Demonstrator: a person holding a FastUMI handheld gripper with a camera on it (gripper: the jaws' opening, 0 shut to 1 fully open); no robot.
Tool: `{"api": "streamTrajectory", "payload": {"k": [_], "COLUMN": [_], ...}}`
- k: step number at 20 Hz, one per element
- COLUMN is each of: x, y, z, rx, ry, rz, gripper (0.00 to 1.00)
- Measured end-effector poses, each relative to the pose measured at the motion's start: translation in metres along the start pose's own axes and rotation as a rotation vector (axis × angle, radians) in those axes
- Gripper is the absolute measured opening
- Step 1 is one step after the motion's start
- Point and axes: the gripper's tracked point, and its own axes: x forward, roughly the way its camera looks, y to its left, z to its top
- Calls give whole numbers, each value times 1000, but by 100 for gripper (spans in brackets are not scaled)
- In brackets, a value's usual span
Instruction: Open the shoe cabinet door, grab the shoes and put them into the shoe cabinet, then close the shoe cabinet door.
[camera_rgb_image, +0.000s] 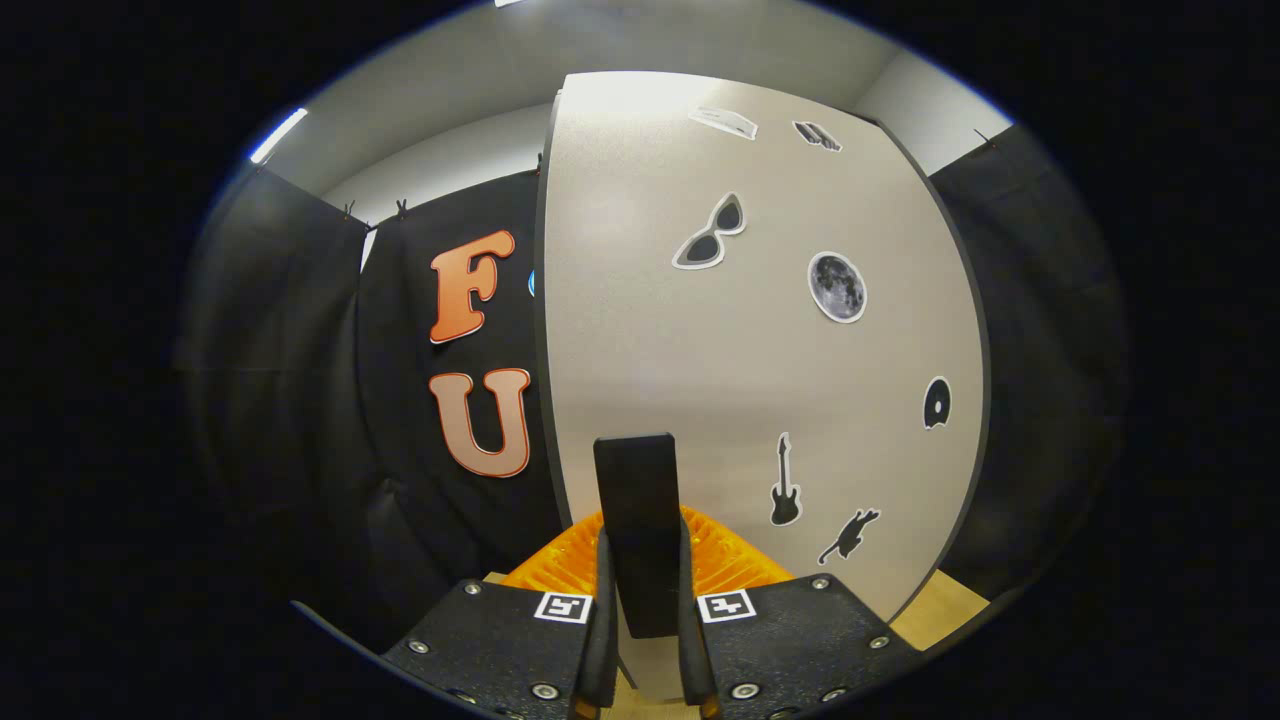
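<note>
Gripper (641, 560): fingers closed on the dark upright handle (636, 500), one pressing each side.
Handle: fixed to the pale cabinet door (700, 360), low on its face.
Door stickers: sunglasses (712, 232), moon (837, 287), guitar (785, 483); none carry readable writing.
Top stickers (724, 121): too blurred to read.
Finger markers: square coded tags (563, 606), no words.

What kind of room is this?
Probably a recording booth: black cloth walls surround a sticker-covered shoe cabinet door, and the tool is shut on the door's dark handle.
</note>
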Motion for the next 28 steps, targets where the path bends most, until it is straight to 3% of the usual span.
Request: {"api": "streamTrajectory", "payload": {"k": [16, 28], "x": [-98, -153], "y": [-57, -148], "z": [6, 7], "rx": [22, 68], "ry": [4, 6], "rz": [-105, -39], "gripper": [22, 21]}}
